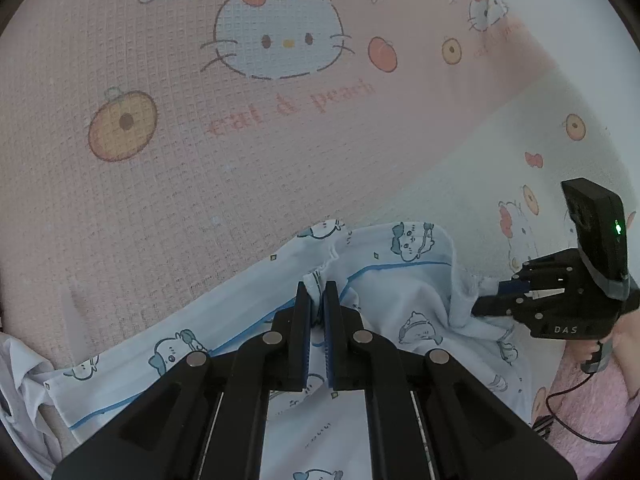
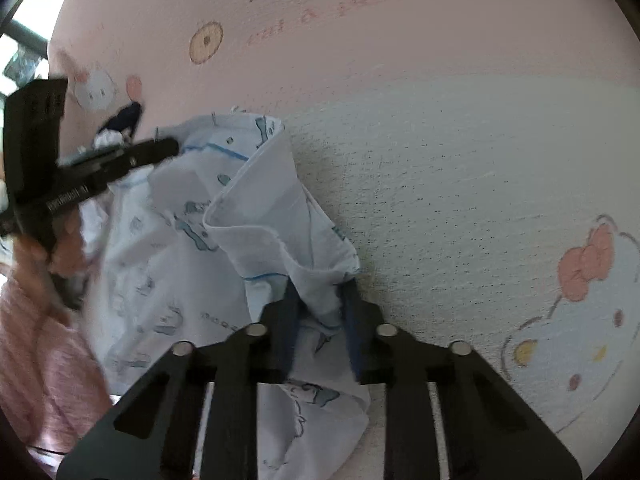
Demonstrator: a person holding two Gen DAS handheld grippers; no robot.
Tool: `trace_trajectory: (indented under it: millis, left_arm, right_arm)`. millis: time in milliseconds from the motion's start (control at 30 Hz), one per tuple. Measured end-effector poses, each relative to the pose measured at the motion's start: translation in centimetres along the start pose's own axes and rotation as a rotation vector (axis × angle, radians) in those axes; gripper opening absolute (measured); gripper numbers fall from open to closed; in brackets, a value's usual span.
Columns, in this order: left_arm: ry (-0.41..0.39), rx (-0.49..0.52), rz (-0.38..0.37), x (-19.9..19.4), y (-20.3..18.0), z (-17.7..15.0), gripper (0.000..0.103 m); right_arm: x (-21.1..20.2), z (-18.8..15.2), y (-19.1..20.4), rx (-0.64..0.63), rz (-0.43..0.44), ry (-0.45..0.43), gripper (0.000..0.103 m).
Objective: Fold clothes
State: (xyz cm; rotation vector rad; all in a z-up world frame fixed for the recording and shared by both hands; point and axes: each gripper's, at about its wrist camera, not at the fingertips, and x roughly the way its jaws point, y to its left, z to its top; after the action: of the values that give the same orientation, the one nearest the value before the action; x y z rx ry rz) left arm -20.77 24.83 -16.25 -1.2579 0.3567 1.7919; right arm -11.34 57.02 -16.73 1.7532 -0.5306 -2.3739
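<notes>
Fingers [image 1: 316, 304] of both grippers pinch printed garment [image 1: 400, 280]; pink cat blanket [image 1: 160, 160] beneath.

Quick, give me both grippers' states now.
Left gripper: shut on the garment.
Right gripper: cloth between its fingers, which look a little apart; grip cannot be told.

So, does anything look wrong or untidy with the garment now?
Nothing is damaged. The light blue garment is bunched and twisted between the left gripper and right gripper, not flat on the pink blanket.
</notes>
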Motion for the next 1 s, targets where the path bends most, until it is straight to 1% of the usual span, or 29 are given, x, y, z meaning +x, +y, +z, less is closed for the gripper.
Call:
trace_trajectory:
  millis: [33, 133, 167, 233, 267, 333, 367, 433, 467, 500, 533, 567, 600, 633, 667, 700, 733, 767, 800, 833, 867, 900, 933, 967, 1000]
  left_arm:
    - [-0.009, 0.006, 0.001, -0.2, -0.1, 0.1, 0.006]
    - [-0.053, 0.031, 0.003, -1.0, -1.0, 0.7, 0.006]
    - [-0.072, 0.043, -0.002, -1.4, -1.5, 1.1, 0.006]
    - [-0.111, 0.066, -0.012, -2.1, -2.5, 1.9, 0.006]
    - [-0.121, 0.086, -0.041, -2.0, -3.3, 2.8, 0.006]
    - [-0.114, 0.128, -0.050, -0.6, -4.7, 4.3, 0.006]
    - [-0.110, 0.148, -0.055, 0.0, -5.3, 5.1, 0.006]
    - [-0.067, 0.173, -0.040, 2.5, -5.7, 6.2, 0.006]
    - [-0.023, 0.176, -0.027, 4.7, -5.7, 6.9, 0.006]
    - [0.022, 0.180, -0.019, 6.4, -5.5, 7.3, 0.007]
    - [0.066, 0.169, -0.003, 7.7, -5.0, 7.7, 0.007]
    - [0.110, 0.157, 0.014, 9.0, -4.6, 8.1, 0.008]
    - [0.109, 0.138, 0.000, 9.0, -4.2, 8.5, 0.010]
    - [0.107, 0.119, -0.014, 9.0, -3.9, 8.8, 0.013]
    - [0.064, 0.105, -0.020, 7.7, -3.7, 9.0, 0.016]
    - [0.021, 0.091, -0.026, 6.4, -3.6, 9.3, 0.024]
    - [-0.023, 0.080, -0.020, 4.9, -3.5, 9.0, 0.043]
    - [-0.067, 0.068, -0.015, 3.5, -3.3, 8.6, 0.050]
    - [-0.110, 0.056, -0.009, 2.0, -3.2, 8.3, 0.052]
    - [-0.136, 0.052, -0.005, 0.8, -3.1, 7.5, 0.052]
    - [-0.141, 0.051, -0.004, -0.1, -3.1, 6.5, 0.052]
    - [-0.129, 0.056, -0.001, -0.4, -3.1, 5.7, 0.041]
    - [-0.094, 0.080, 0.009, -0.4, -3.5, 4.2, 0.022]
    - [-0.059, 0.105, 0.020, -0.4, -3.9, 2.8, 0.019]
    - [-0.018, 0.126, 0.047, 0.0, -4.1, 1.4, 0.017]
  right_arm:
    - [-0.3, -0.2, -0.1, -0.010, -0.010, -0.008, 0.009]
    - [-3.0, -0.4, -2.2, 0.052, -0.015, -0.062, 0.004]
    - [-4.0, -0.5, -2.9, 0.073, -0.017, -0.081, 0.004]
    - [-6.3, -0.6, -4.1, 0.121, -0.026, -0.149, 0.004]
    - [-7.5, -0.7, -4.8, 0.145, -0.030, -0.183, 0.003]
    - [-9.7, -1.6, -7.1, 0.218, -0.029, -0.233, 0.003]
    - [-9.8, -1.7, -7.7, 0.255, -0.013, -0.239, 0.003]
    - [-10.2, -2.4, -9.6, 0.339, 0.019, -0.245, 0.003]
    - [-10.3, -2.8, -11.0, 0.386, 0.033, -0.244, 0.003]
    - [-9.7, -3.0, -12.0, 0.443, 0.030, -0.236, 0.003]
    - [-8.6, -3.0, -12.6, 0.491, -0.005, -0.218, 0.003]
    - [-7.7, -2.8, -12.8, 0.500, -0.081, -0.192, 0.003]
    - [-6.9, -2.7, -13.0, 0.507, -0.158, -0.166, 0.004]
    - [-6.4, -2.6, -13.0, 0.486, -0.243, -0.144, 0.004]
    - [-6.0, -2.5, -13.1, 0.466, -0.322, -0.126, 0.006]
    - [-6.0, -2.4, -13.0, 0.457, -0.345, -0.138, 0.007]
    - [-6.3, -2.0, -12.4, 0.444, -0.315, -0.160, 0.007]
    - [-6.5, -1.7, -11.8, 0.431, -0.284, -0.182, 0.008]
    - [-6.8, -1.3, -11.3, 0.417, -0.253, -0.204, 0.013]
    - [-7.0, -1.0, -10.7, 0.402, -0.223, -0.226, 0.014]
    - [-7.2, -0.5, -9.8, 0.368, -0.208, -0.246, 0.016]
    - [-7.4, -0.1, -8.8, 0.335, -0.191, -0.264, 0.018]
    - [-7.1, 0.2, -7.9, 0.308, -0.159, -0.262, 0.019]
    - [-6.8, 0.5, -6.9, 0.282, -0.128, -0.260, 0.020]
    - [-6.5, 0.7, -6.0, 0.255, -0.096, -0.256, 0.024]
